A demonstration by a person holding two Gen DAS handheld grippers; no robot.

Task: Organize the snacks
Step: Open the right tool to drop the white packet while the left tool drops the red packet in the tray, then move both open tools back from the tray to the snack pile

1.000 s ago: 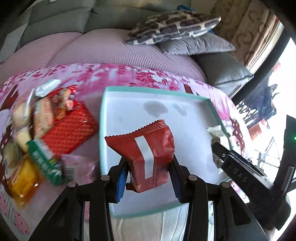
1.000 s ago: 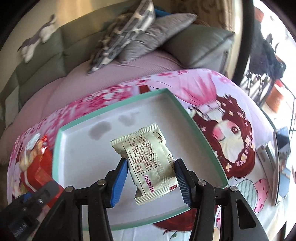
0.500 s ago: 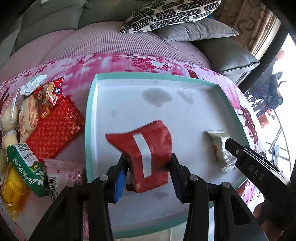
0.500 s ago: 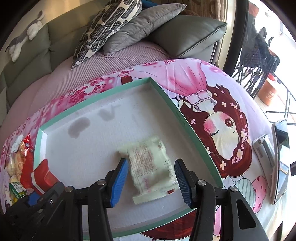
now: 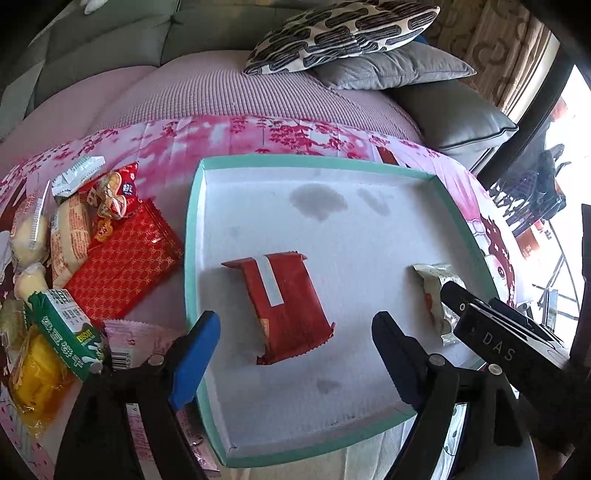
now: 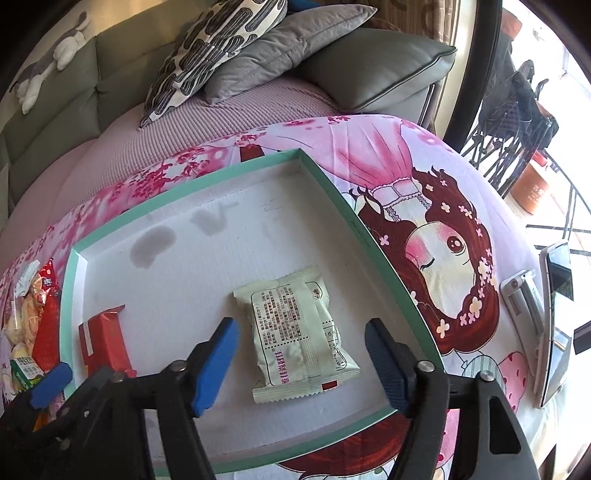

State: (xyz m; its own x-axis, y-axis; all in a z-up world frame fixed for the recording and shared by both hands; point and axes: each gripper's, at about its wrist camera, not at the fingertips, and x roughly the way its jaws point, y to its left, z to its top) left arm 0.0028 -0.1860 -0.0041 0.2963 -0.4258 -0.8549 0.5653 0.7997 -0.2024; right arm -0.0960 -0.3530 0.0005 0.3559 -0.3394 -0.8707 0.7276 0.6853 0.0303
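A shallow white tray with a teal rim lies on the pink printed cloth. A red snack packet lies flat in it. My left gripper is open just behind it, blue pads on each side and apart from it. A pale green snack packet lies in the tray near its right rim. My right gripper is open around its near end, not touching.
A pile of loose snacks lies left of the tray: a red patterned pack, a green biscuit box, a yellow packet, bread rolls. A phone lies at the cloth's right edge. Sofa cushions are behind.
Both grippers opened and let go of their packets, which now lie flat in the tray. Both grippers drew back slightly.
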